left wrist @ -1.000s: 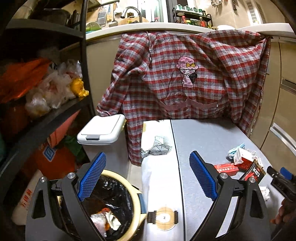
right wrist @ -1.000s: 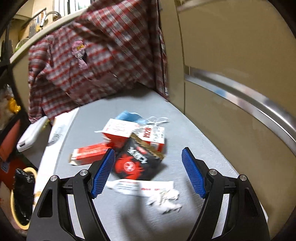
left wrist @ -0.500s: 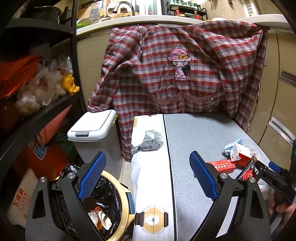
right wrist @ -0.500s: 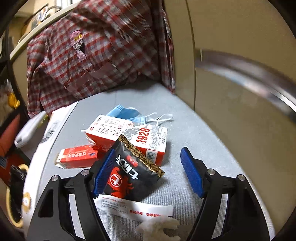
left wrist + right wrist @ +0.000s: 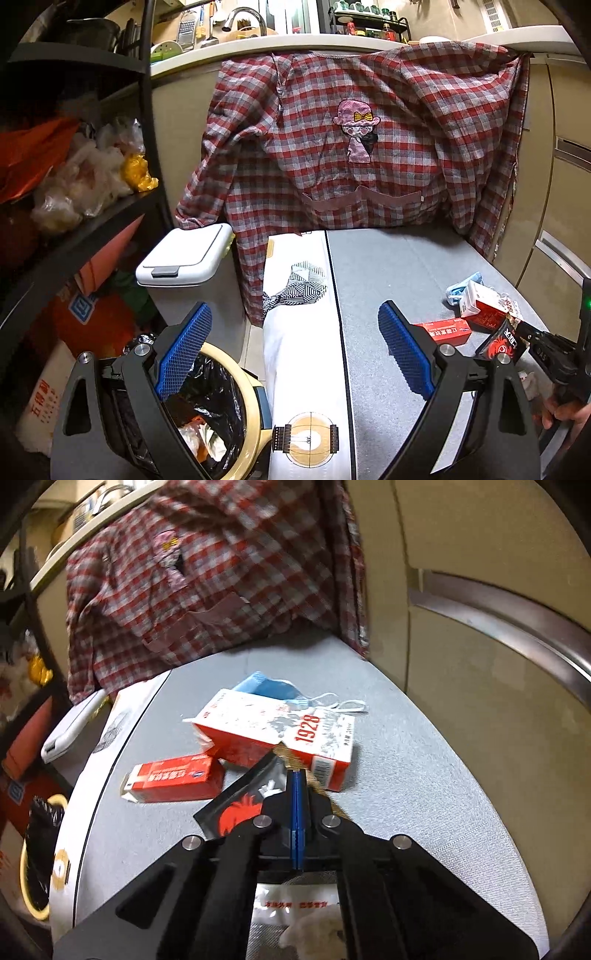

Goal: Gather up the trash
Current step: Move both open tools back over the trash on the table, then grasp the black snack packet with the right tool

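While the left gripper (image 5: 291, 354) hangs spread wide and holds nothing, the lined trash bin (image 5: 236, 410) sits under its left finger. Ahead of the right gripper (image 5: 297, 775), the red box (image 5: 173, 781) lies lengthwise left to right beside the milk carton (image 5: 280, 731); its blue pads are pressed together on the black snack packet (image 5: 240, 801), whose long axis slants up to the right.
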